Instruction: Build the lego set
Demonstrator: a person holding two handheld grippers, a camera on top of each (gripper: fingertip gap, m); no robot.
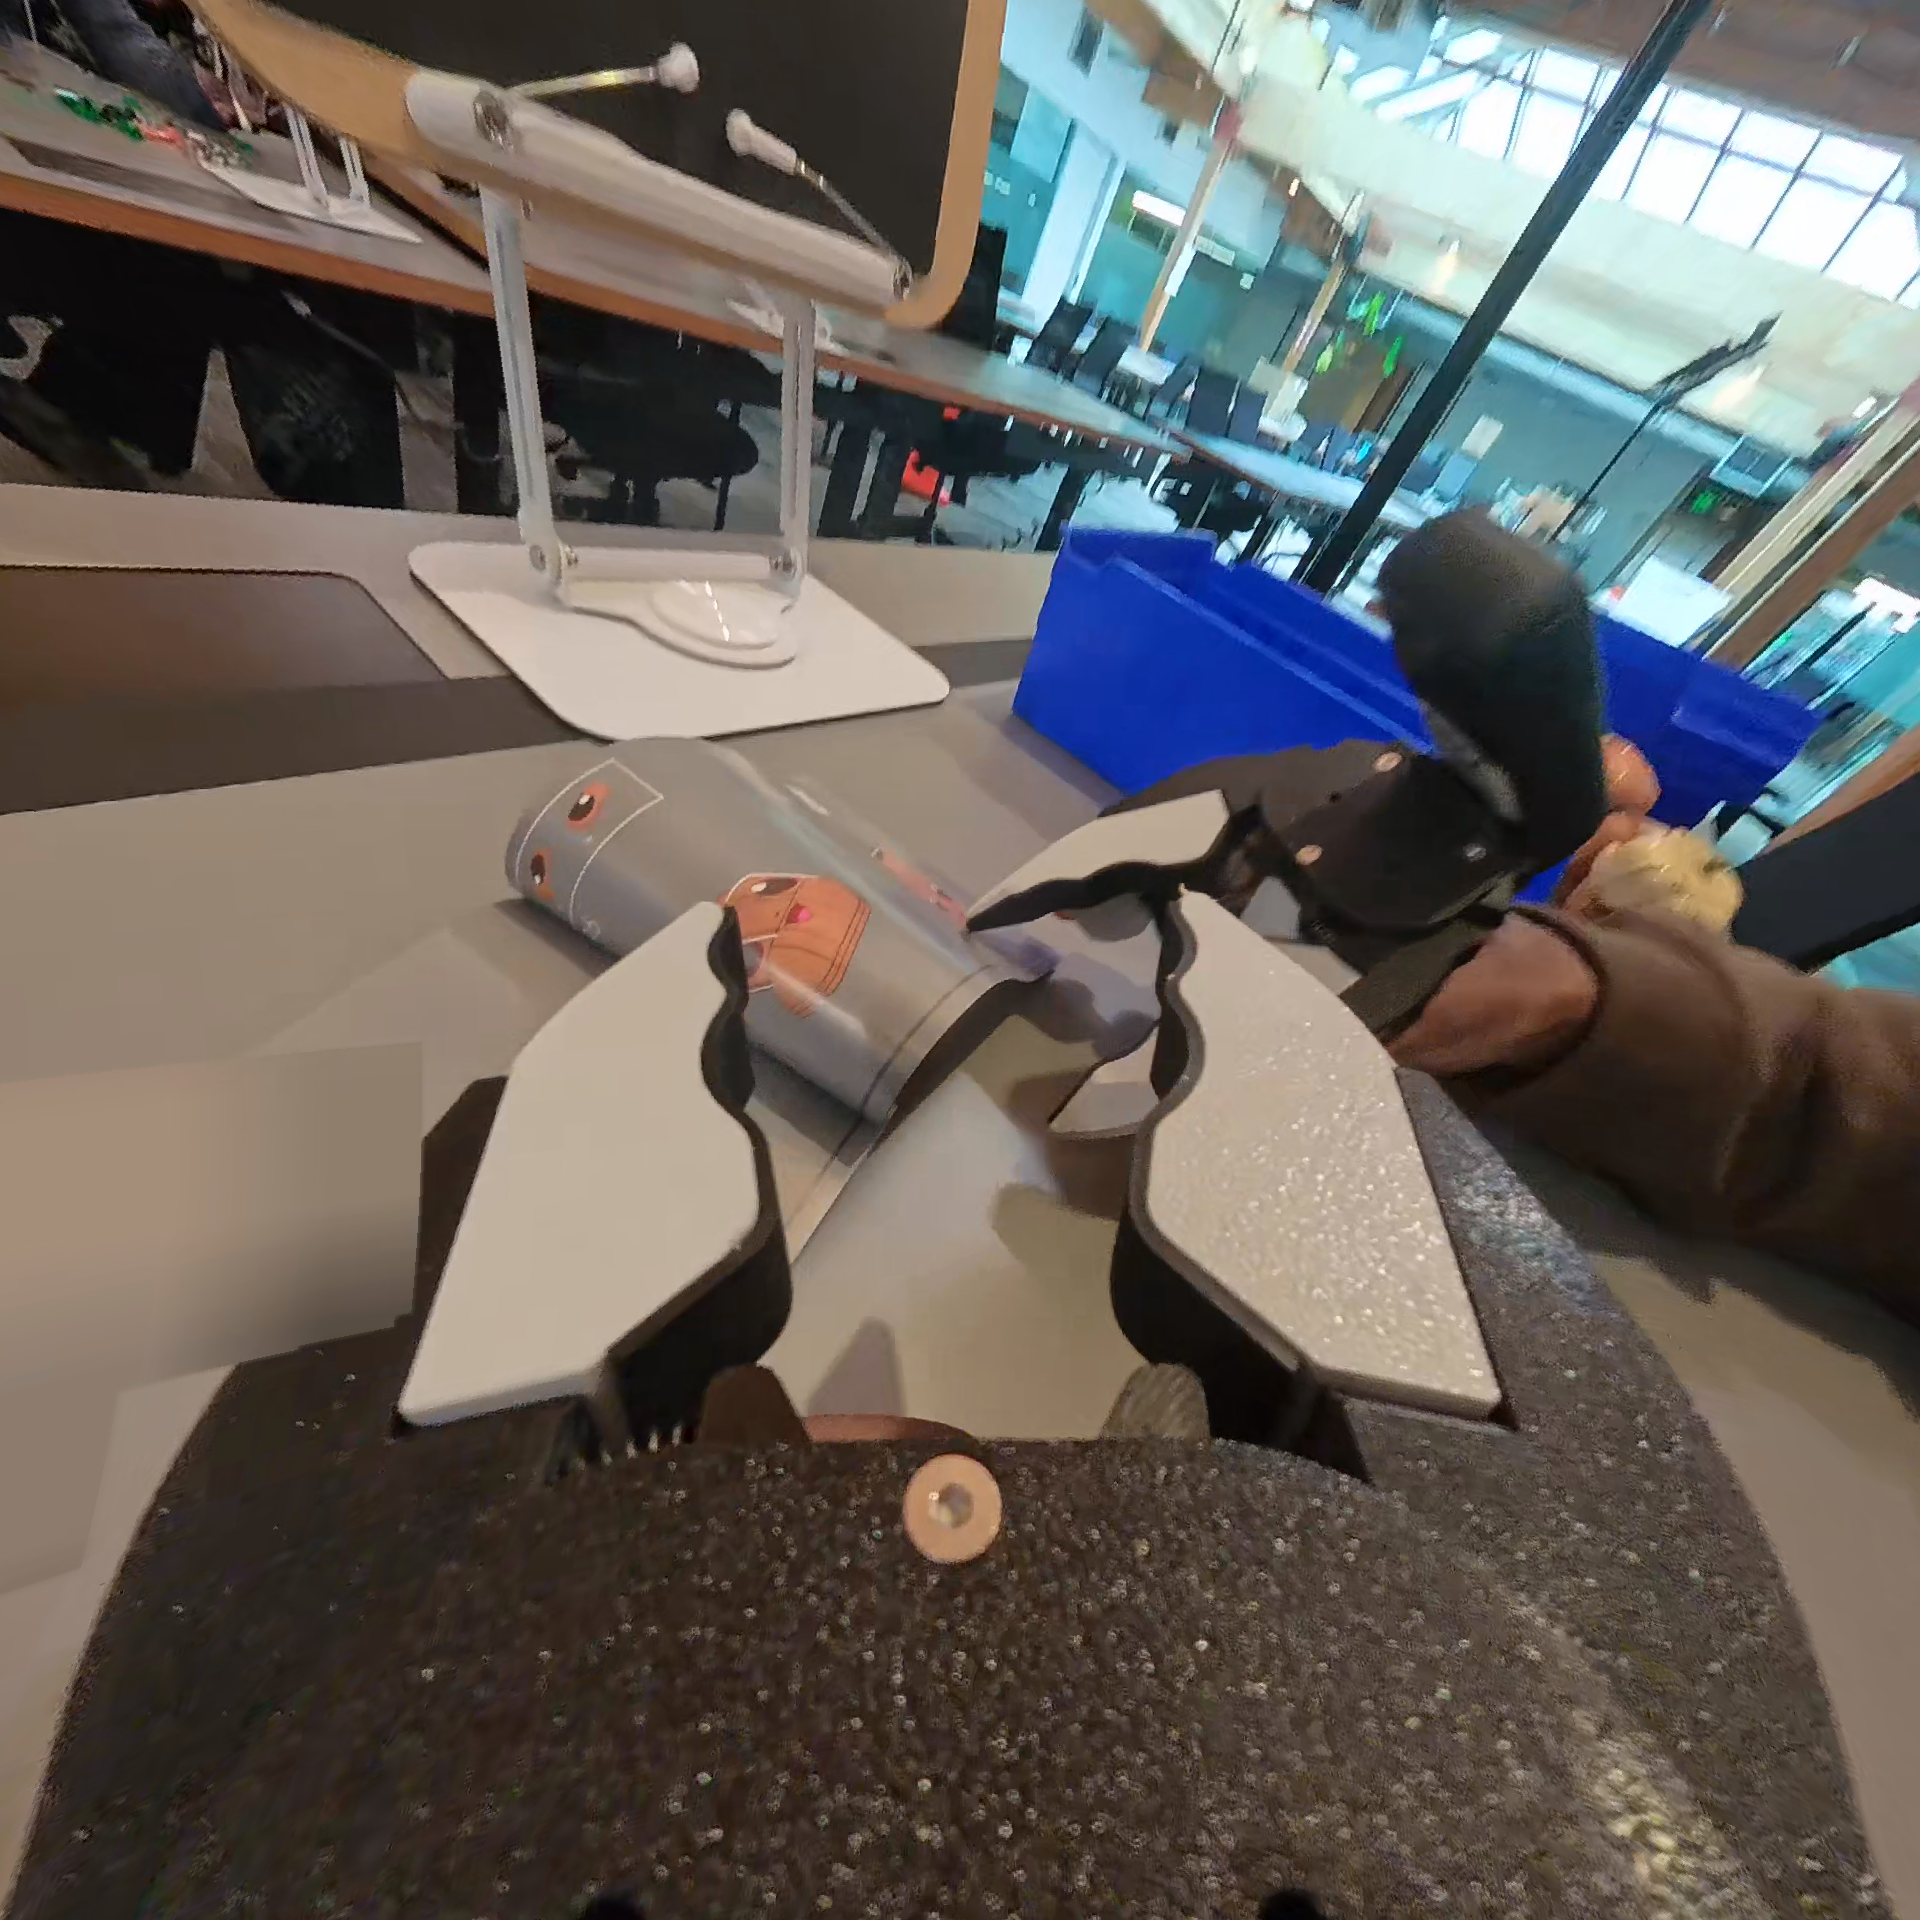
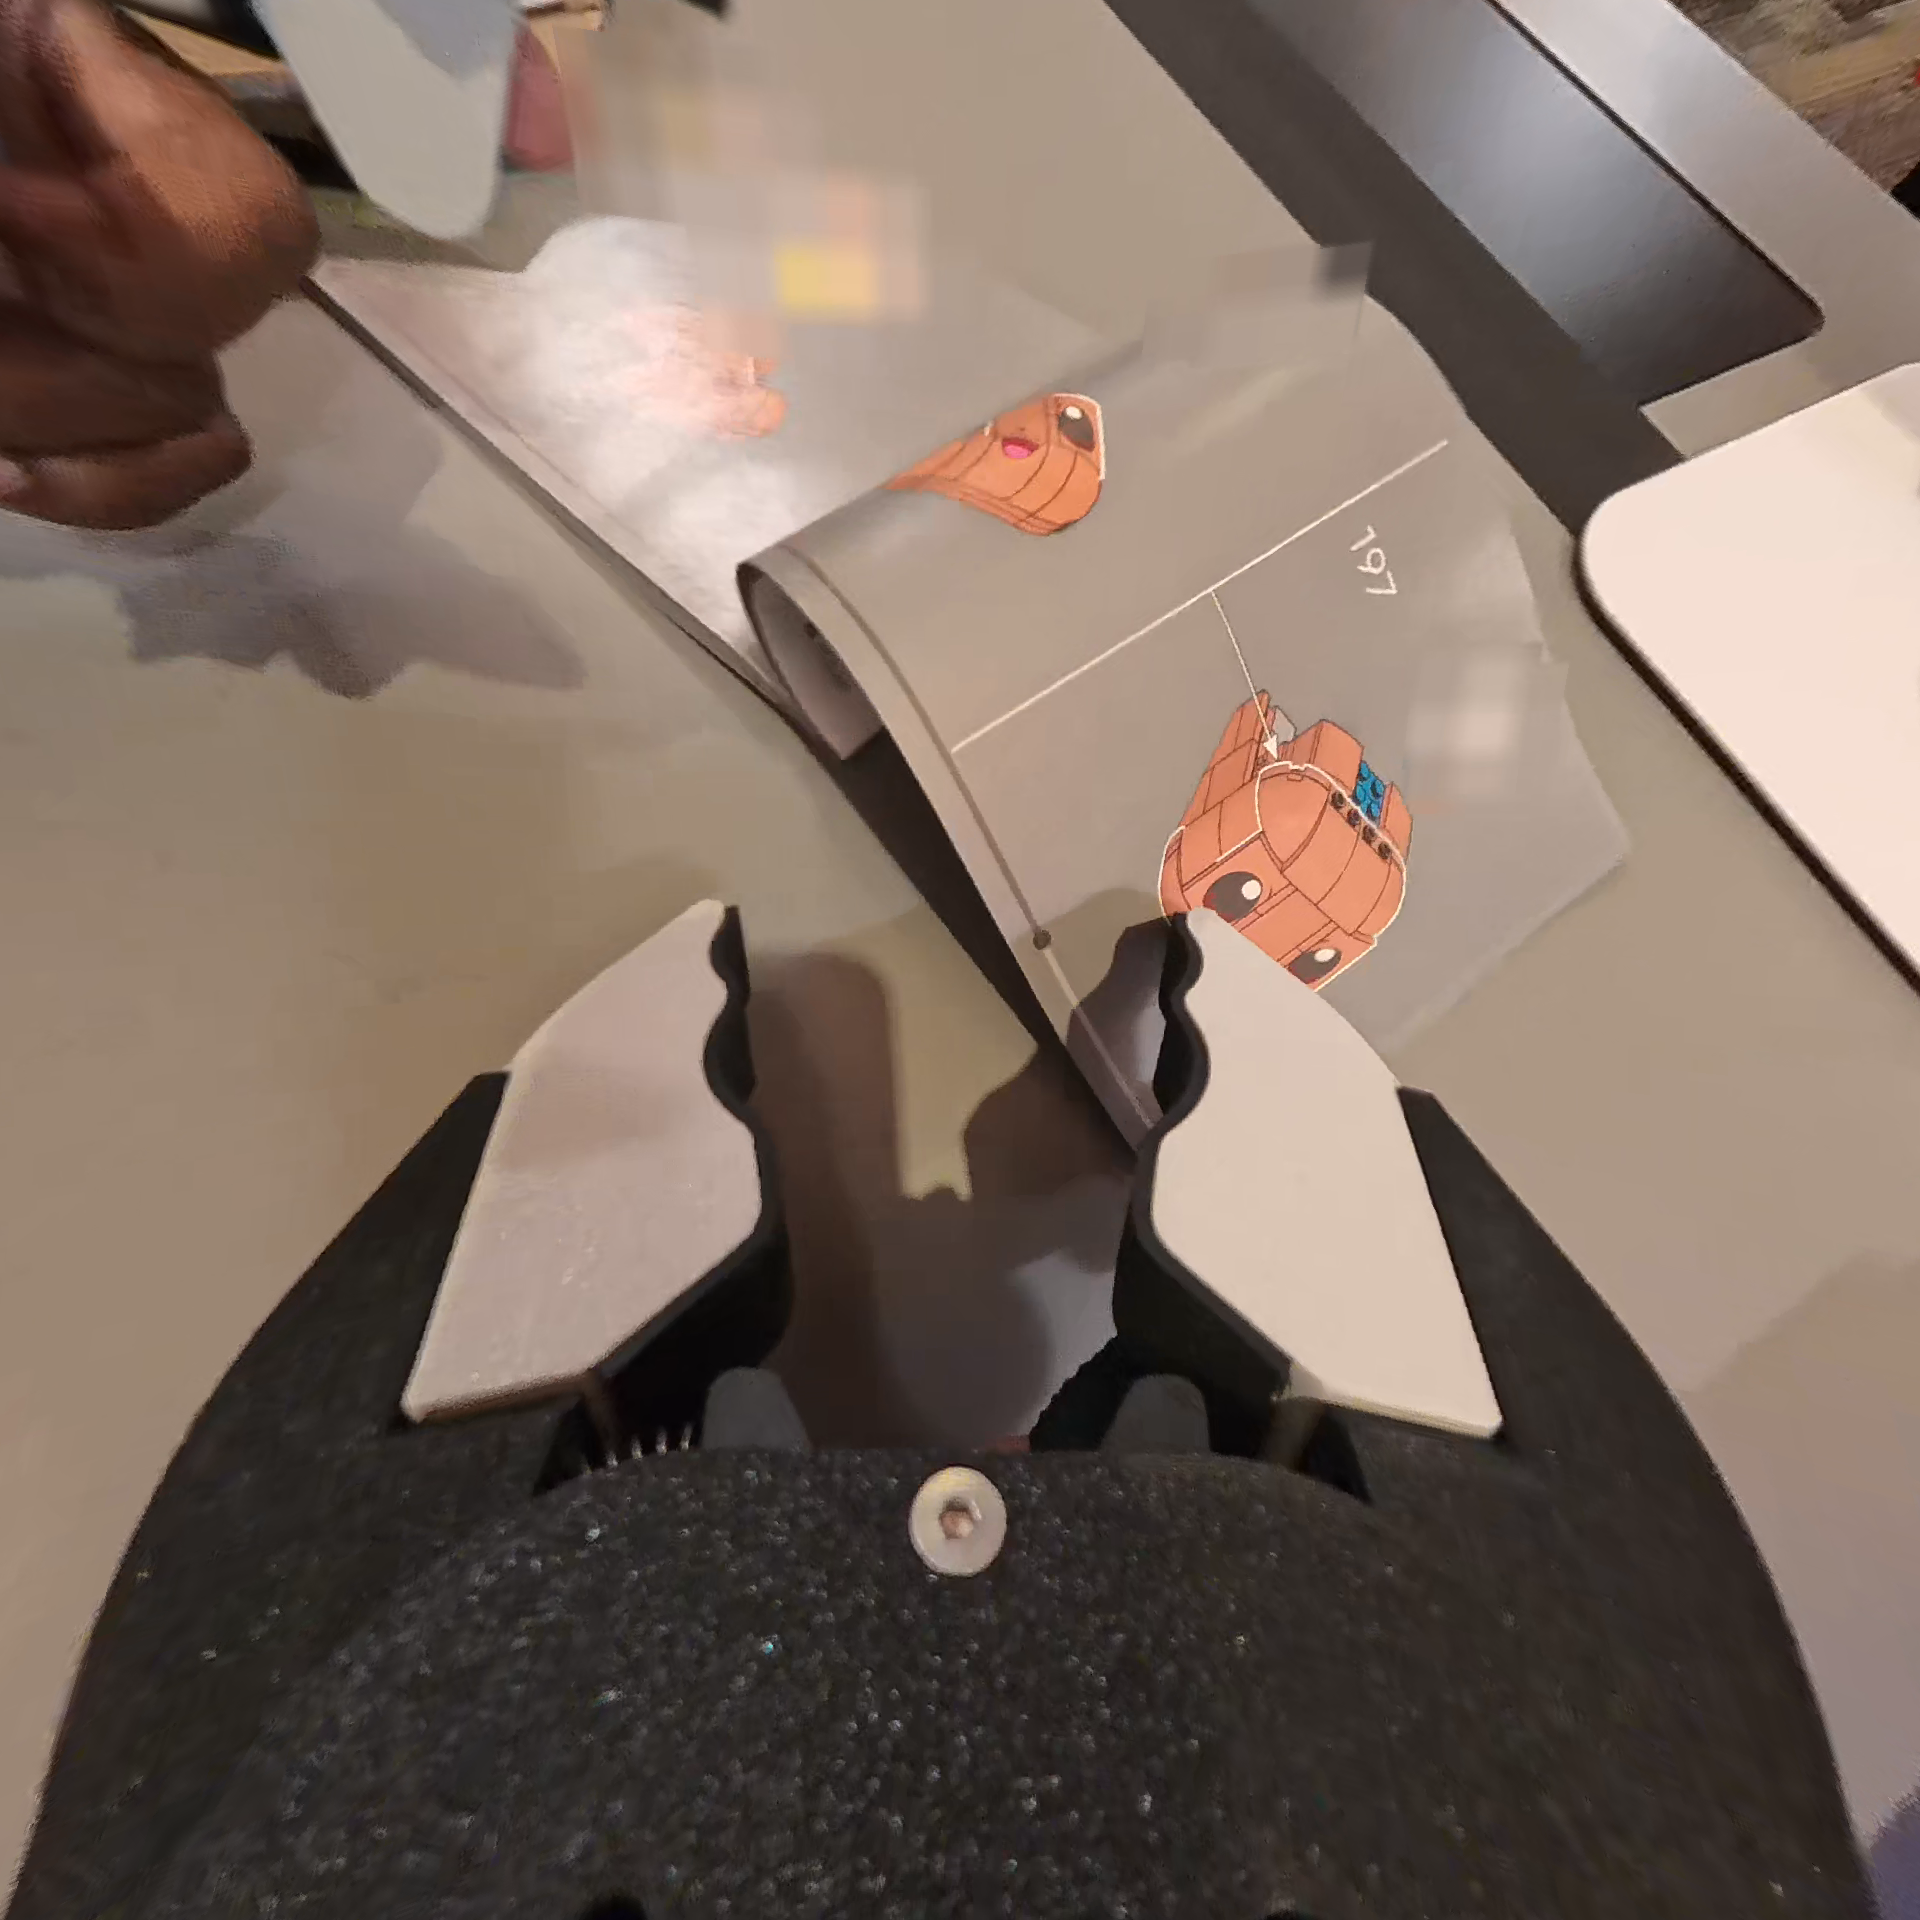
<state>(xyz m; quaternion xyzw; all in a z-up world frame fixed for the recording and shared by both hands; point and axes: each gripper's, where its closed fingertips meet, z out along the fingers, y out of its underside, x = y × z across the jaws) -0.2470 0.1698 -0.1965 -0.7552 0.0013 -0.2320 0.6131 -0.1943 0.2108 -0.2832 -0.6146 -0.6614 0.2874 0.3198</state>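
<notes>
An open instruction booklet (image 1: 665, 862) with grey pages and orange model drawings lies on the grey table (image 1: 208, 987). Its pages curl up. My left gripper (image 1: 951, 925) is open and empty, just short of the booklet's near edge. My right gripper (image 1: 1029, 1008), held by a hand in a brown sleeve (image 1: 1714, 1091), comes in from the right, with one fingertip at the curled page. In the right wrist view the right gripper (image 2: 956, 925) is open over the booklet (image 2: 1195, 623), whose lifted page edge runs in beside its right finger. No loose bricks show near the grippers.
A white stand on a flat white base (image 1: 675, 644) stands behind the booklet; its base also shows in the right wrist view (image 2: 1766, 644). A blue bin (image 1: 1195, 665) is at the back right. A dark inset (image 2: 1507, 187) runs along the table's far side. The grippers' ends are close to 12 cm from one another. My right gripper is the nearer one to the flat white base (image 1: 675, 644): about 20 cm, against 30 cm.
</notes>
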